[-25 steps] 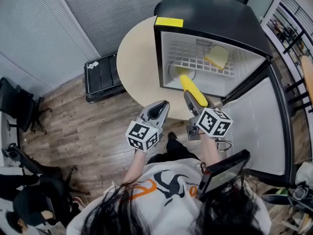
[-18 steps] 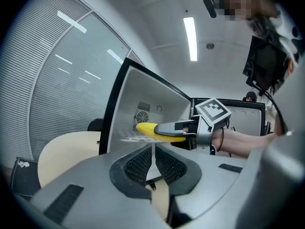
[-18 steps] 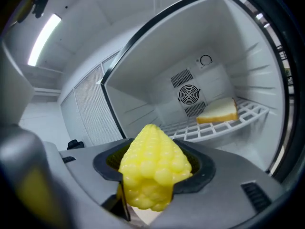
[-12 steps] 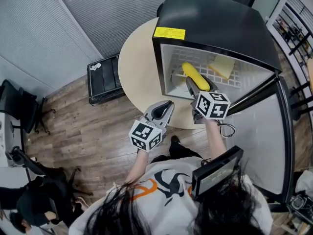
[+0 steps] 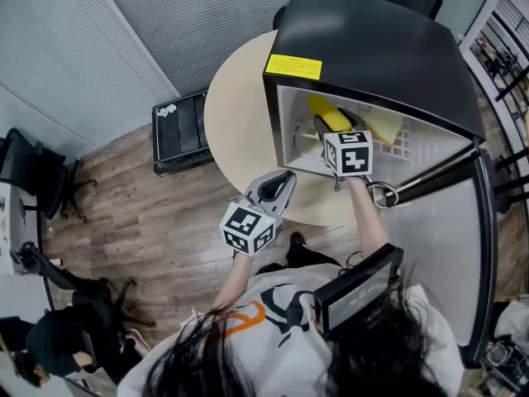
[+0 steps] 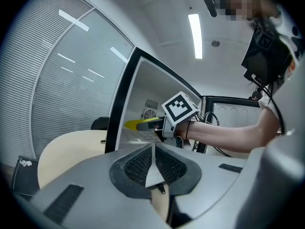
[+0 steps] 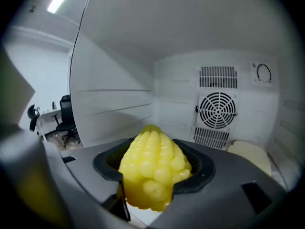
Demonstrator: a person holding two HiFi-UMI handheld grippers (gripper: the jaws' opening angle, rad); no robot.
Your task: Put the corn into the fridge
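The yellow corn (image 5: 329,115) is clamped in my right gripper (image 5: 329,131), which reaches inside the open mini fridge (image 5: 364,48). In the right gripper view the corn (image 7: 152,168) fills the jaws and points at the fridge's back wall with its fan grille (image 7: 218,111). From the left gripper view the corn (image 6: 139,125) shows just inside the fridge opening. My left gripper (image 5: 274,190) hangs shut and empty over the round table's front edge, outside the fridge; its jaws (image 6: 153,160) meet in a thin line.
A pale yellow slice (image 5: 385,125) lies on the fridge's wire shelf, right of the corn. The fridge door (image 5: 450,246) stands open to the right. The fridge sits on a round beige table (image 5: 235,98). A black case (image 5: 178,126) lies on the wood floor.
My right gripper has carried the corn forward from the fridge's front edge deep into the compartment. The left gripper has barely moved.
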